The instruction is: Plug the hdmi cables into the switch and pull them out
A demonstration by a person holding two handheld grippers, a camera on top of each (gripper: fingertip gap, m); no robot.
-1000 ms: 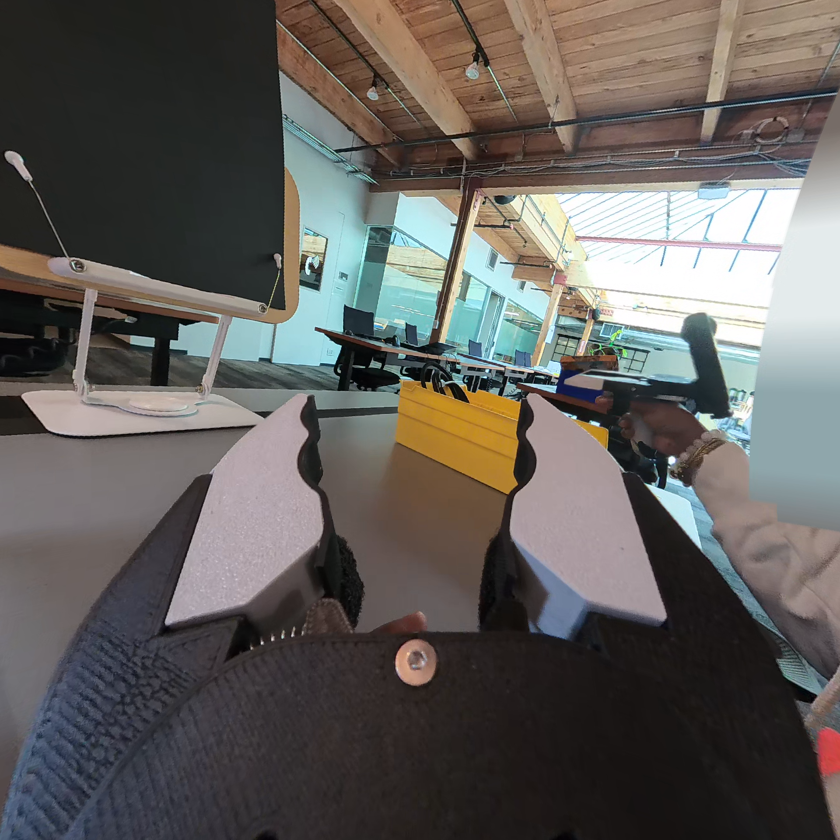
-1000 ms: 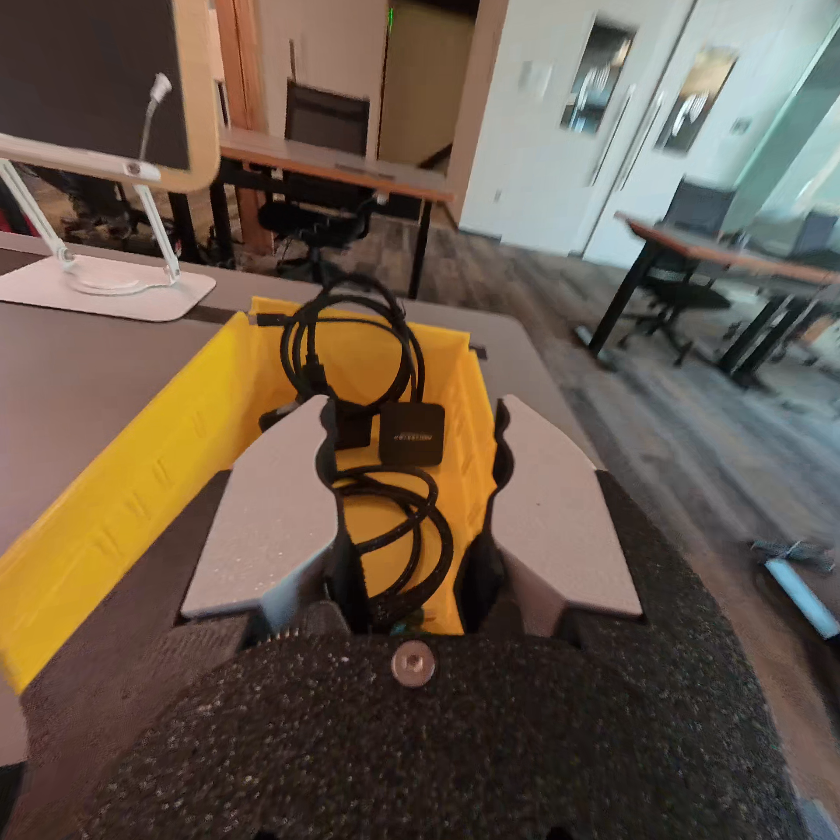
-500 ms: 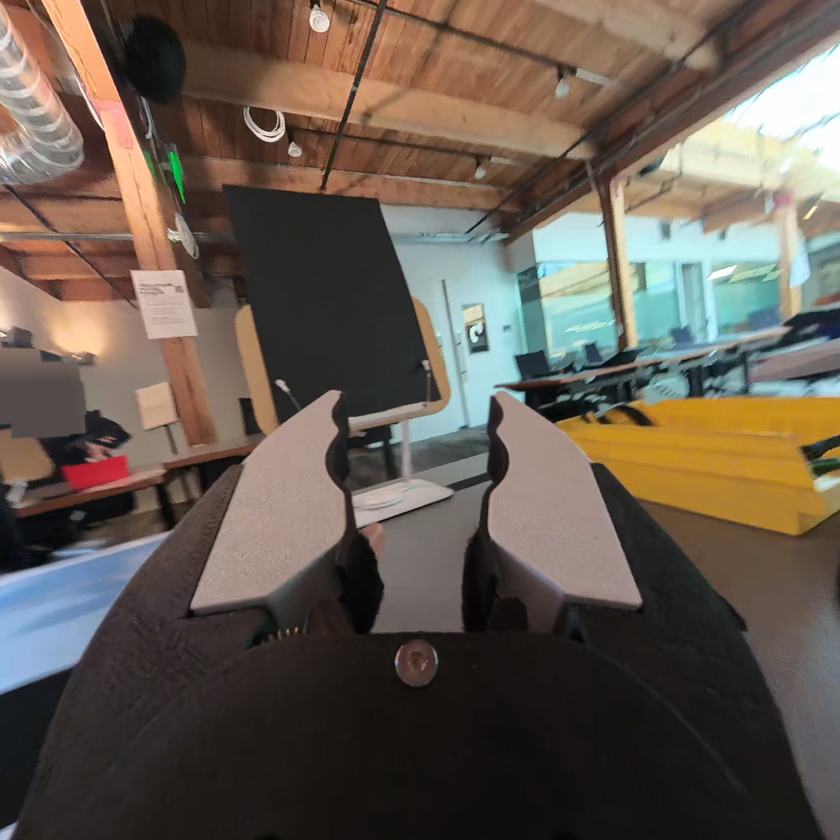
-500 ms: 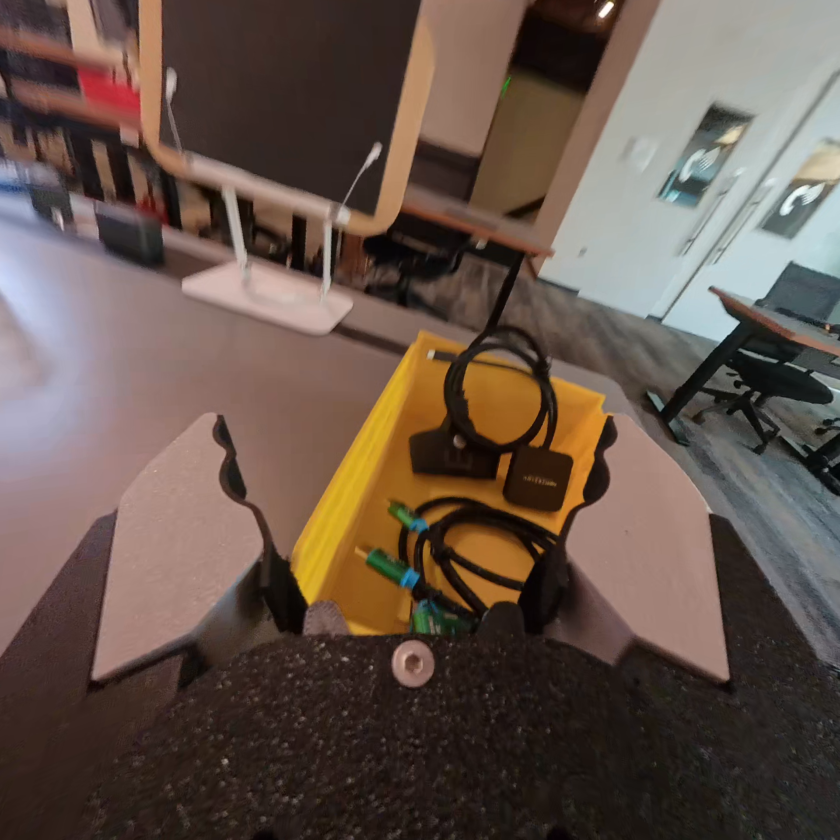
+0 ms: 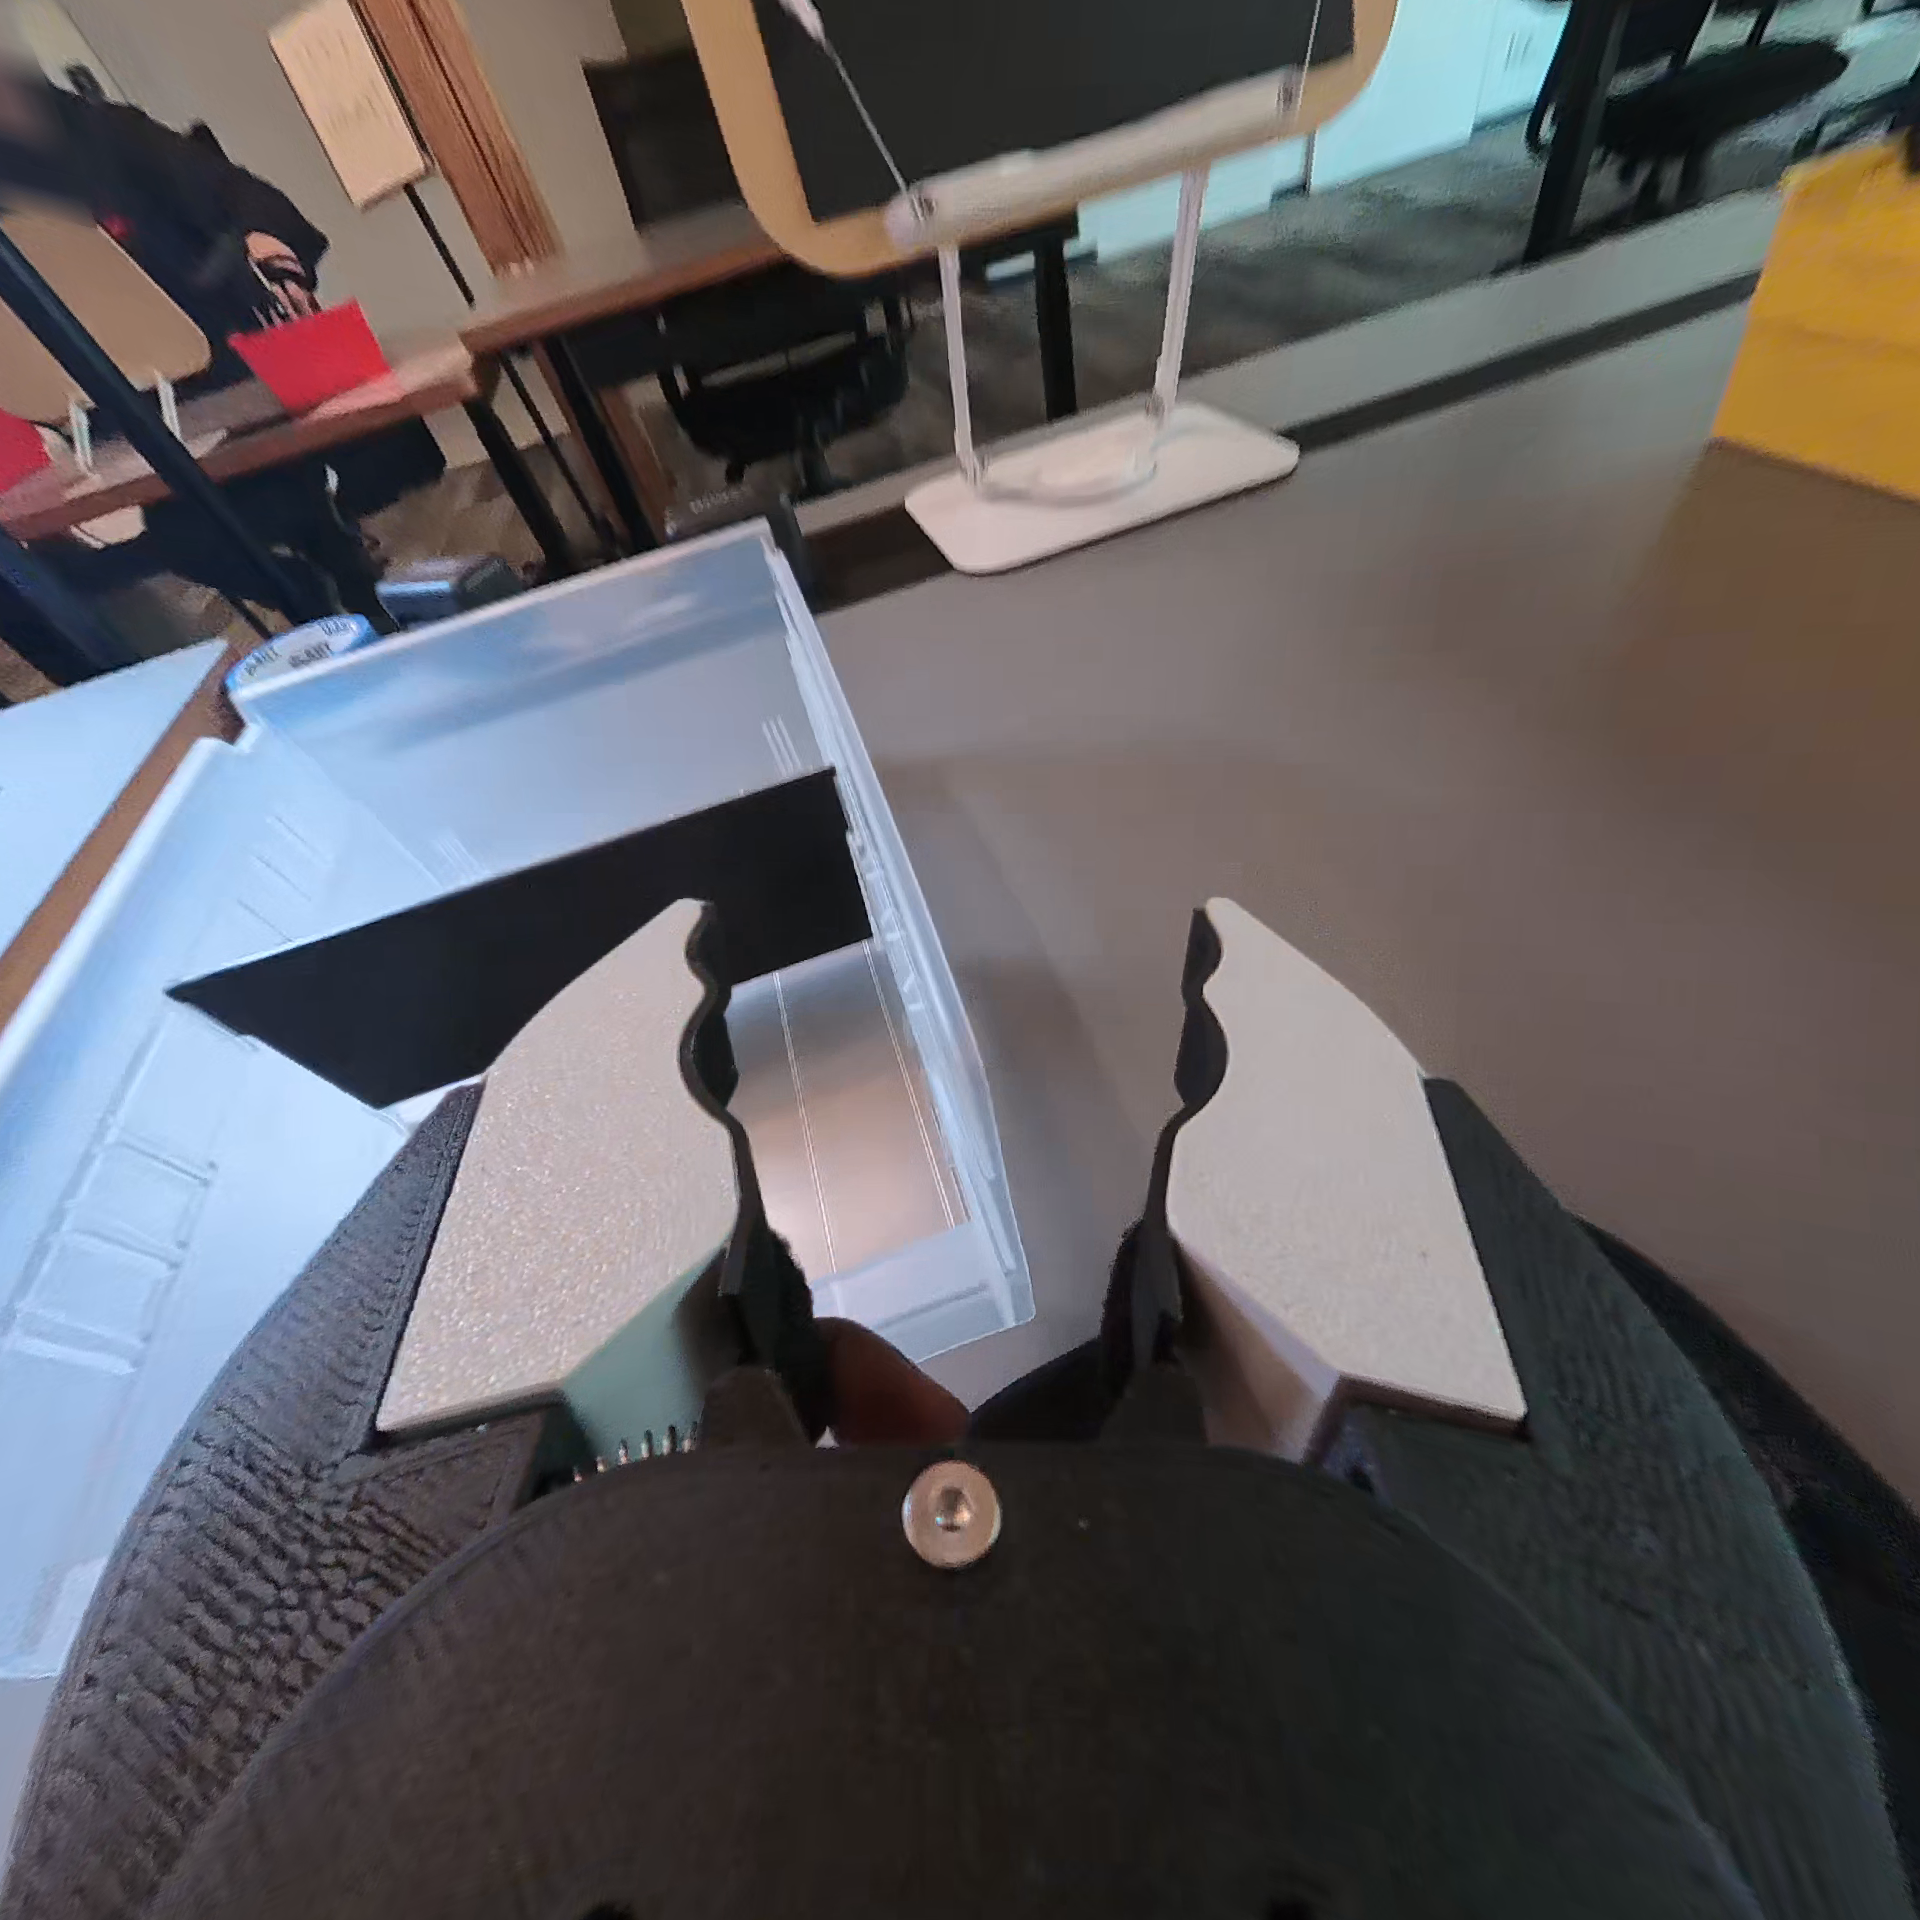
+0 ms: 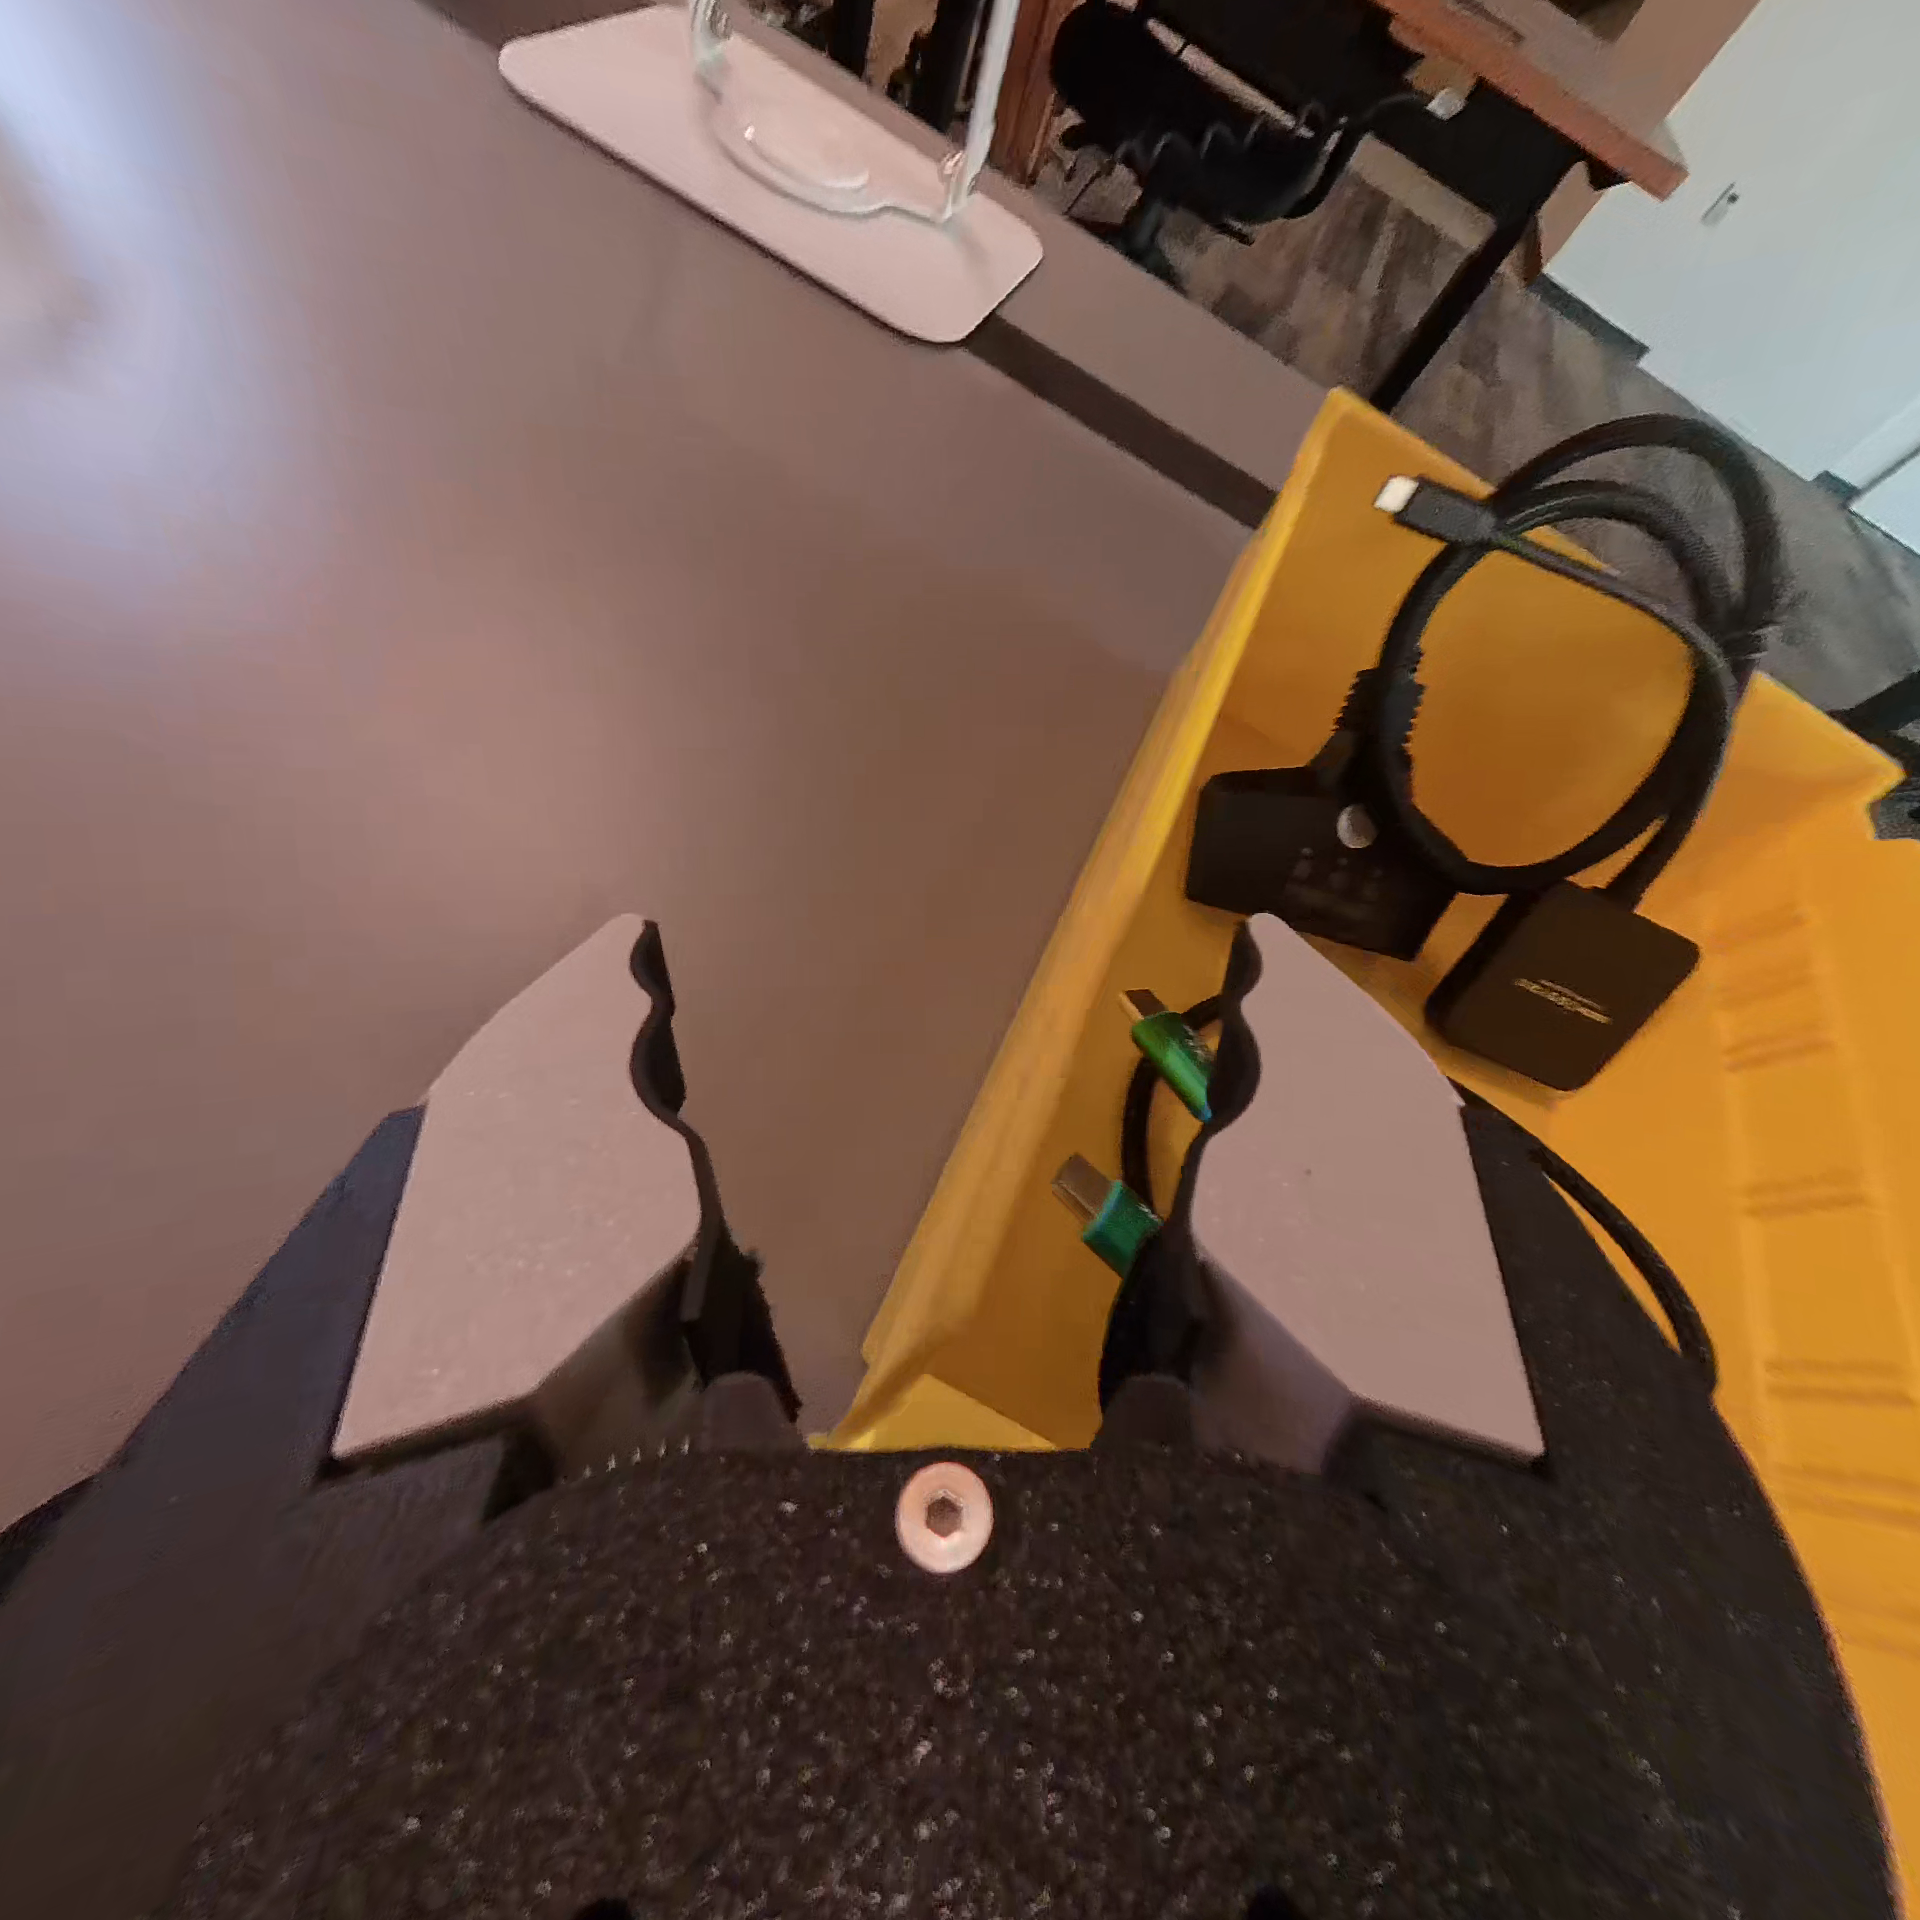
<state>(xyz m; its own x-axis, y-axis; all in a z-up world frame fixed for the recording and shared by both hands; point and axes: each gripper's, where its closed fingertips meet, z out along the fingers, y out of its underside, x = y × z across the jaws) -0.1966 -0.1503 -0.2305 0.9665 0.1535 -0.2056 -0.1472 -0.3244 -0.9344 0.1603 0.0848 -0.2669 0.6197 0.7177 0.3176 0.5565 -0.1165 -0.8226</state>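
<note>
The right gripper (image 6: 940, 935) is spread and empty above the near corner of the yellow bin (image 6: 1049, 1132). Just past its right finger lie two green plugs (image 6: 1169, 1049), tips pointing away and left. Farther right, the switch (image 6: 1314, 862) lies crosswise beside a coiled cable (image 6: 1704, 665). The left gripper (image 5: 951, 920) is spread over a clear bin (image 5: 904, 997).

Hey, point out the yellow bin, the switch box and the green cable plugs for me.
yellow bin (image 6: 1060, 1049), right wrist view, its left wall.
switch box (image 6: 1311, 864), right wrist view, its top face.
green cable plugs (image 6: 1172, 1049), right wrist view, the upper plug's green shell.
</note>
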